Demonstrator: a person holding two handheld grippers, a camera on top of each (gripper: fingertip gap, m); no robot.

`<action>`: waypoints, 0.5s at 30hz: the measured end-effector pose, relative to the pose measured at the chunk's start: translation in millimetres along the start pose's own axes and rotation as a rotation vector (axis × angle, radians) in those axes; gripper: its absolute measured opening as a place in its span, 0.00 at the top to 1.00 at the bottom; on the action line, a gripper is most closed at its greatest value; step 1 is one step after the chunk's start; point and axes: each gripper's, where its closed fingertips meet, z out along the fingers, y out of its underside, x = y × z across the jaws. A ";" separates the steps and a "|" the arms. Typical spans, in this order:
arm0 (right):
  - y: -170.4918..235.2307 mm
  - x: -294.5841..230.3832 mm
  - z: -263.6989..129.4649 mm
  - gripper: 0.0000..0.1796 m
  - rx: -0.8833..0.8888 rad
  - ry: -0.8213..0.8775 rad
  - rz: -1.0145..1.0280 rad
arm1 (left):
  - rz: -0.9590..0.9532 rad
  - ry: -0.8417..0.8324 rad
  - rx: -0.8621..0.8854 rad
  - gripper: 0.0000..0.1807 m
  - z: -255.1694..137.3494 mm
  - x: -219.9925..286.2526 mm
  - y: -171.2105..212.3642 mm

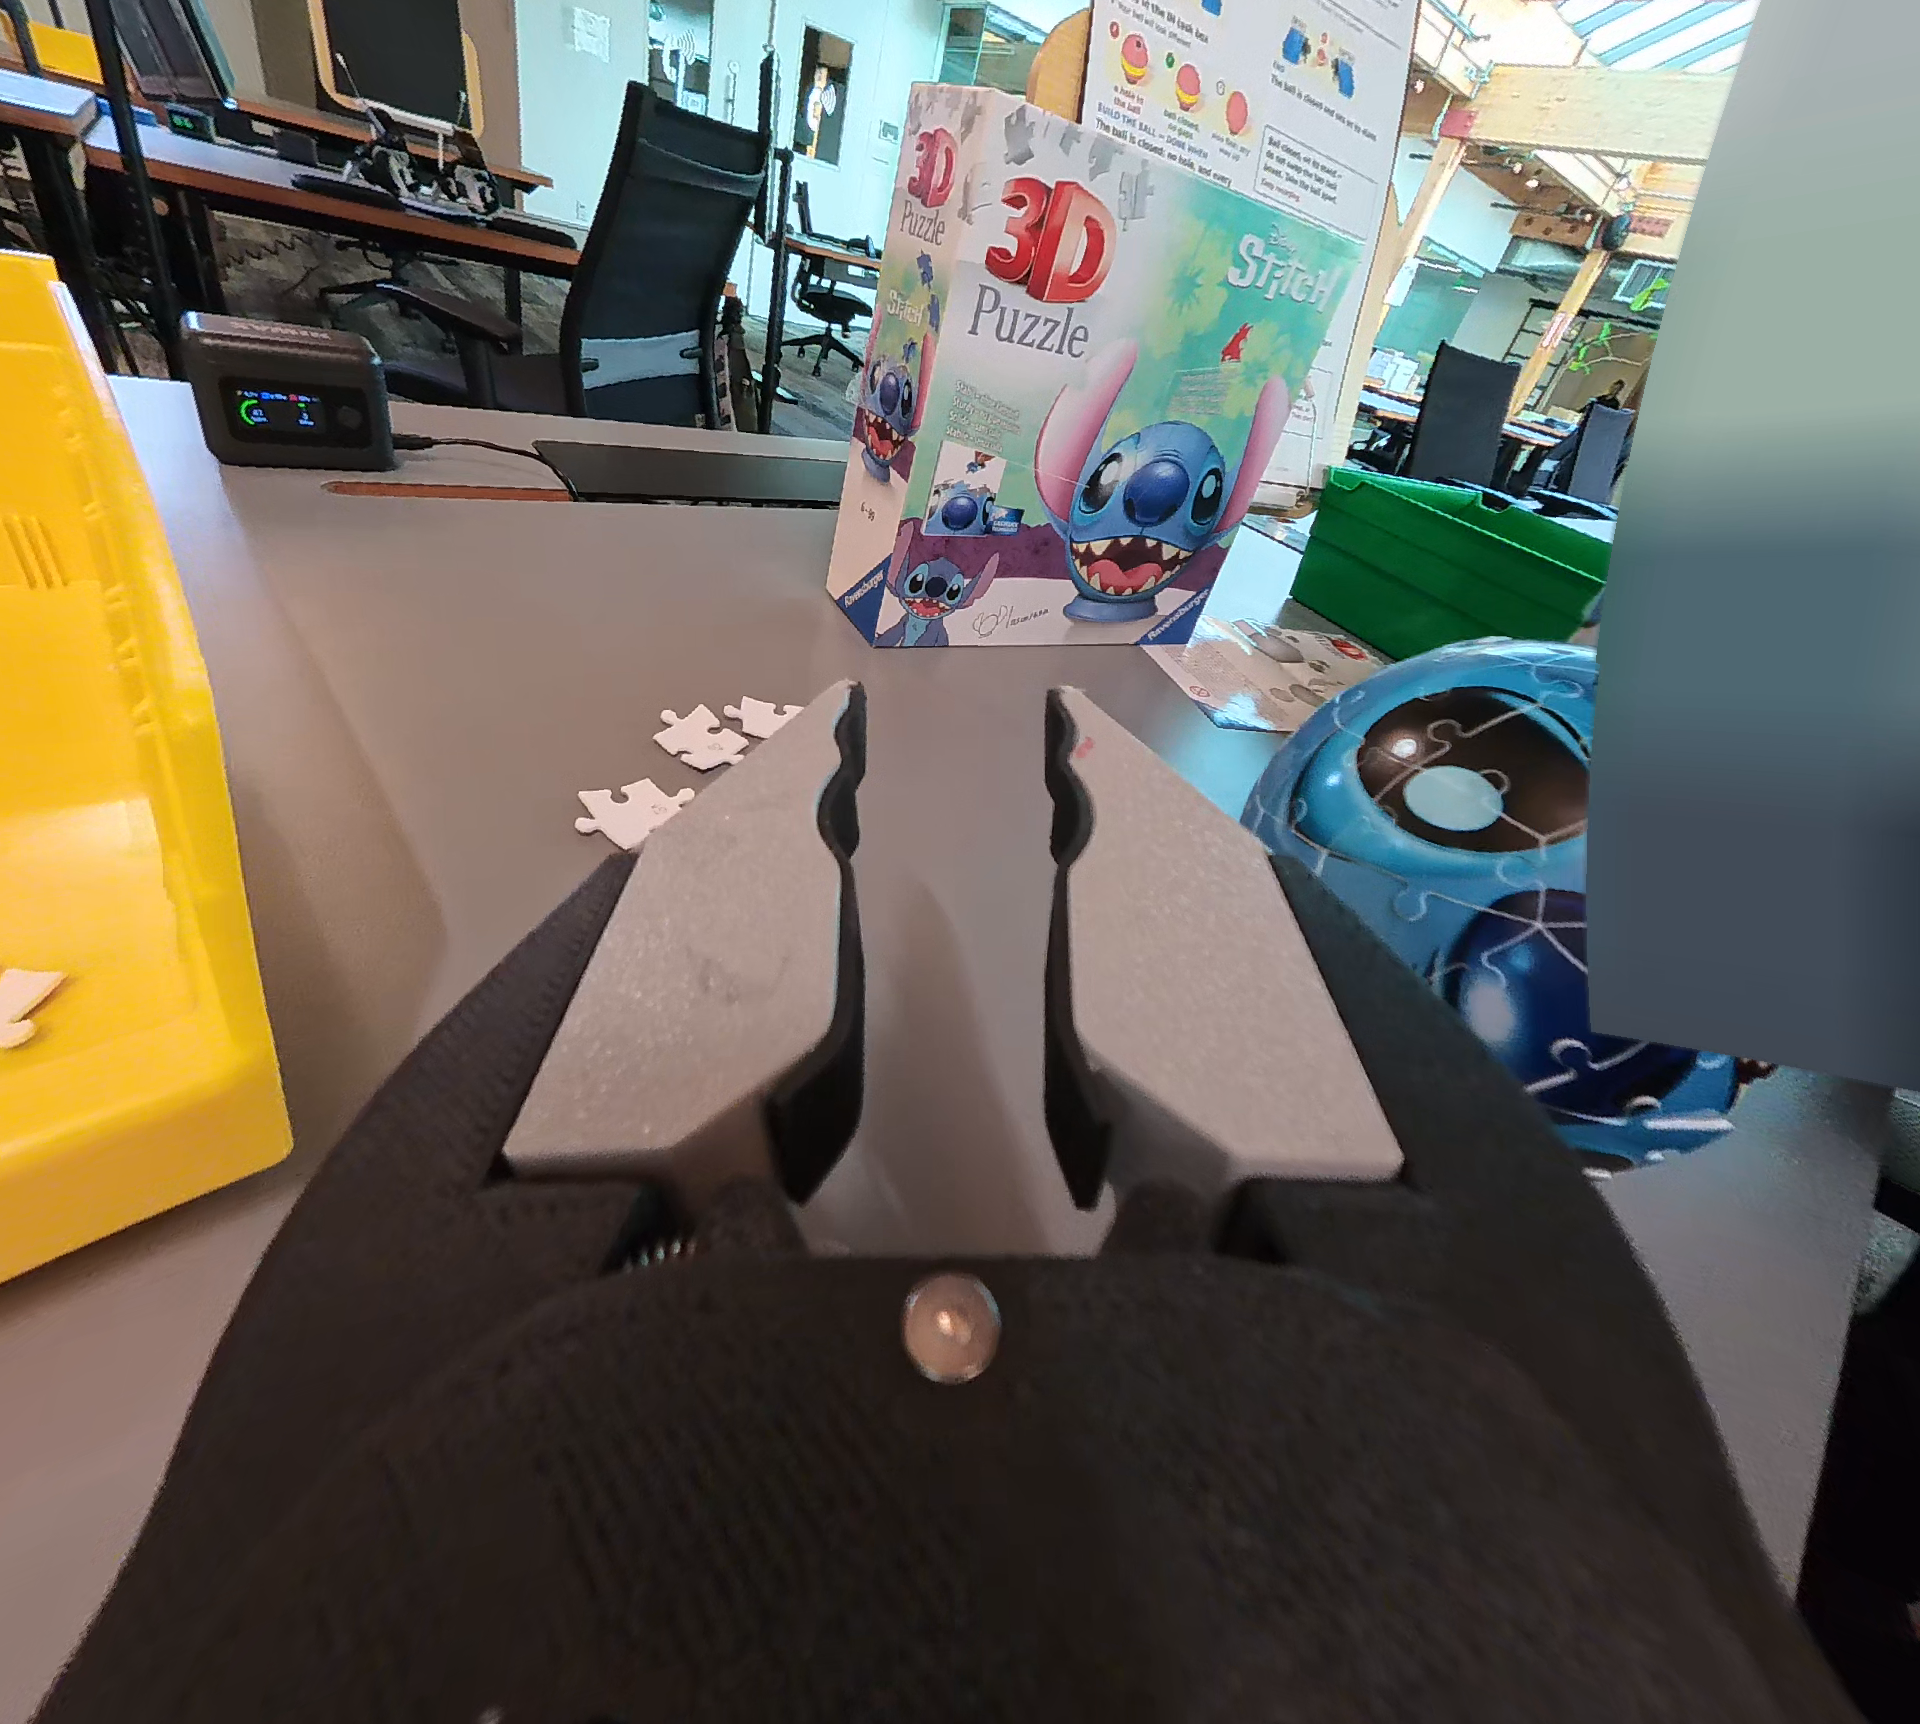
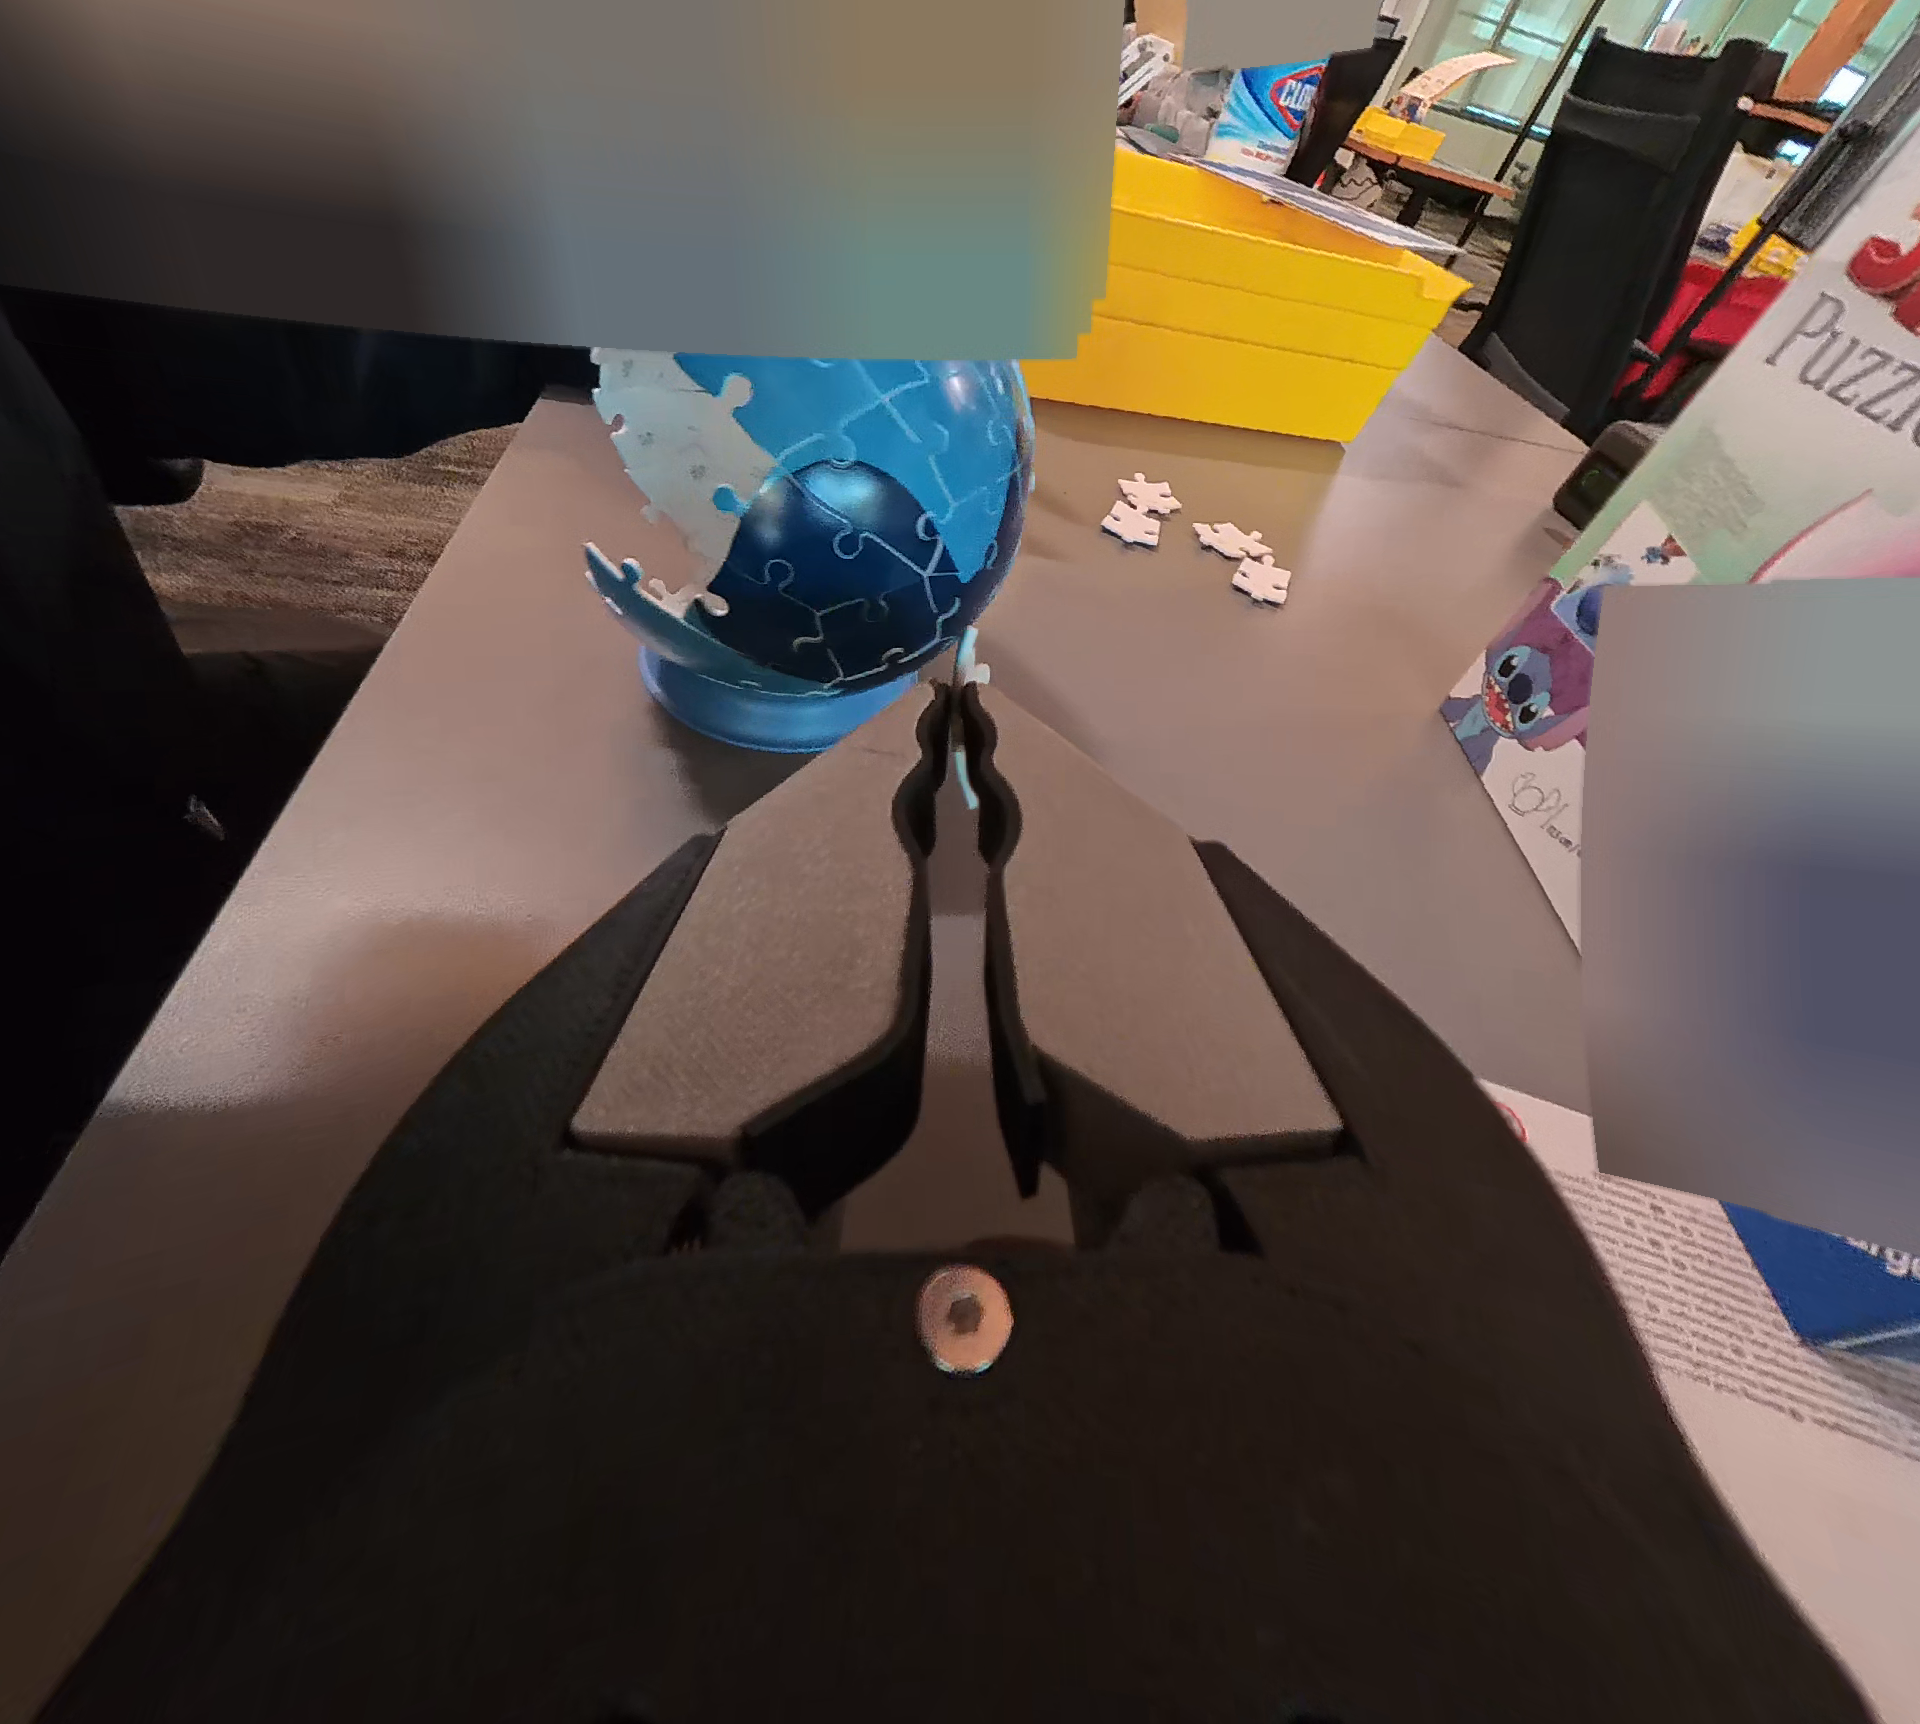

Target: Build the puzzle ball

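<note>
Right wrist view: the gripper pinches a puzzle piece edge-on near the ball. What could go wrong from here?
1. The right gripper holds the puzzle piece only by a thin edge; it may twist or slip during insertion.
2. The puzzle ball sits loose on its blue stand, and the left gripper is open, not bracing it; pushing could roll or tip it.
3. The jagged open edge could buckle under pressure.

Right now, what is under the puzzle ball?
The puzzle ball sits on a round blue stand on the grey table. The ball hides the stand's top where it cups the ball.
</note>
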 end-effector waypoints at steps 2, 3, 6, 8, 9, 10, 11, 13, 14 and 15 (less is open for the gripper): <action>-2.7 -4.5 0.3 1.00 0.004 0.000 -0.026 | 0.010 0.004 0.001 0.82 -0.1 1.6 -0.2; -4.5 -6.4 0.1 1.00 0.008 0.004 -0.039 | 0.018 0.005 0.004 0.82 -0.5 2.6 -0.4; -13.5 -10.2 -2.1 1.00 0.031 0.041 -0.098 | 0.062 0.018 0.025 0.82 -2.8 9.1 -2.7; -22.8 -15.6 -5.5 1.00 0.059 0.069 -0.154 | 0.089 0.022 0.057 0.84 -7.0 14.3 -6.3; -26.5 -19.9 -6.8 1.00 0.066 0.079 -0.184 | 0.093 0.026 0.071 0.84 -9.7 18.0 -8.0; -29.6 -25.2 -7.7 1.00 0.068 0.087 -0.219 | 0.096 0.033 0.072 0.85 -12.3 23.1 -9.0; -32.4 -31.9 -8.3 1.00 0.066 0.093 -0.262 | 0.101 0.041 0.063 0.84 -14.9 28.9 -9.7; -38.5 -48.9 -8.5 1.00 0.063 0.102 -0.370 | 0.124 0.071 0.039 0.84 -22.3 47.1 -12.9; -41.9 -58.4 -7.8 1.00 0.064 0.110 -0.437 | 0.135 0.092 0.032 0.84 -27.5 58.9 -15.6; -44.7 -67.4 -6.4 1.00 0.063 0.123 -0.512 | 0.143 0.115 0.029 0.84 -33.4 72.1 -18.7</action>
